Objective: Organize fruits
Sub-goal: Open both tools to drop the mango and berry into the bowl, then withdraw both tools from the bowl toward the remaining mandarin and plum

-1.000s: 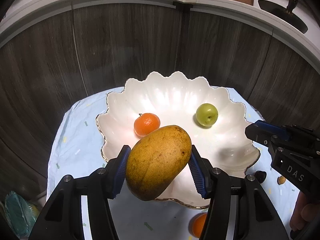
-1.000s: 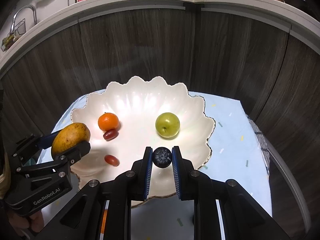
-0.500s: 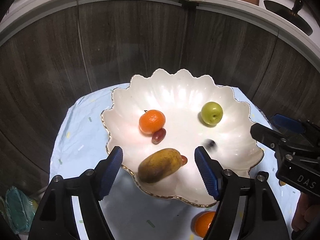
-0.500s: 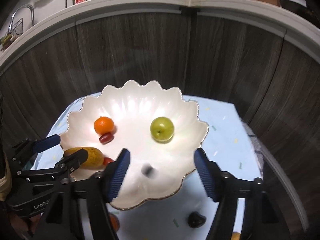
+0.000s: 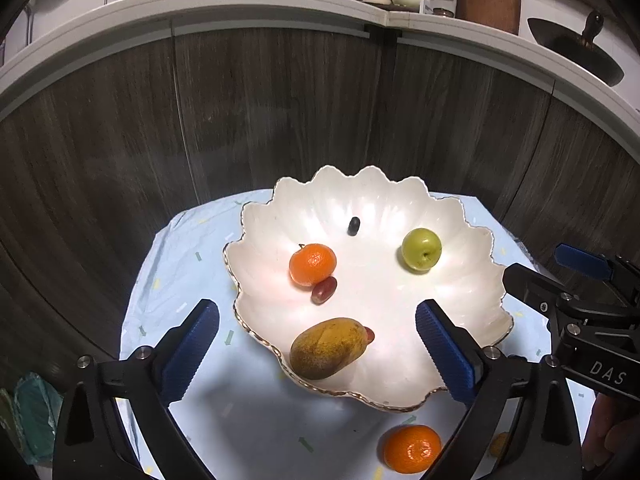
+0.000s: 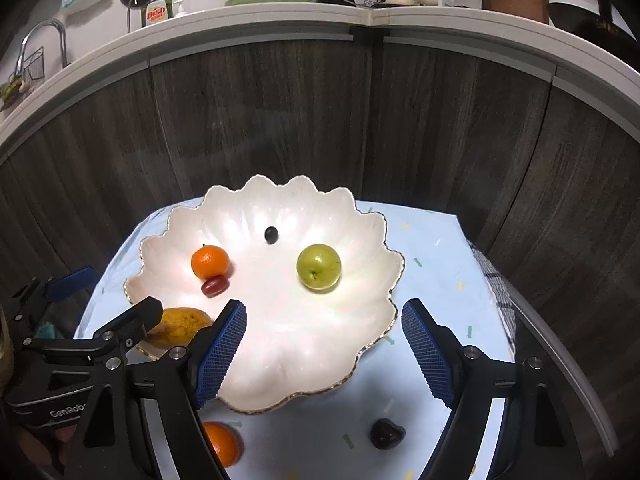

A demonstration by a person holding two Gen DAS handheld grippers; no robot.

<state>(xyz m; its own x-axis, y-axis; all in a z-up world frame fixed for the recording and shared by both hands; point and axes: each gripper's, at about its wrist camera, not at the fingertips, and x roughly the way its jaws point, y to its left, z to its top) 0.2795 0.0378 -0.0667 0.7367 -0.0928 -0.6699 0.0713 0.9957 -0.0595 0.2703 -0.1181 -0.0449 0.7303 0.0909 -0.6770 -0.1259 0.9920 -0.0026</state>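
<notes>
A white scalloped bowl [image 5: 472,280] [image 6: 372,280] stands on a pale blue cloth. In it lie a mango [image 5: 328,347] [image 6: 180,325] near the front rim, a tangerine [image 5: 313,264] [image 6: 210,261], a red grape [image 5: 323,290] [image 6: 214,285], a green apple [image 5: 421,249] [image 6: 319,267] and a dark blueberry [image 5: 353,226] [image 6: 271,235]. My left gripper [image 5: 316,346] hangs above the mango with its jaws opening wide, apart from it. My right gripper [image 6: 323,344] hovers over the bowl's front, jaws opening, nothing between them.
A second tangerine [image 5: 412,448] [image 6: 222,444] and a dark fruit [image 6: 386,433] lie on the cloth in front of the bowl. Dark wood cabinet fronts rise close behind the small table. A checked towel [image 6: 496,292] hangs at the right edge.
My left gripper let go of the mango, which now lies in the bowl. My right gripper released the blueberry, which rolled to the bowl's back. Both grippers drew back and their jaws widened.
</notes>
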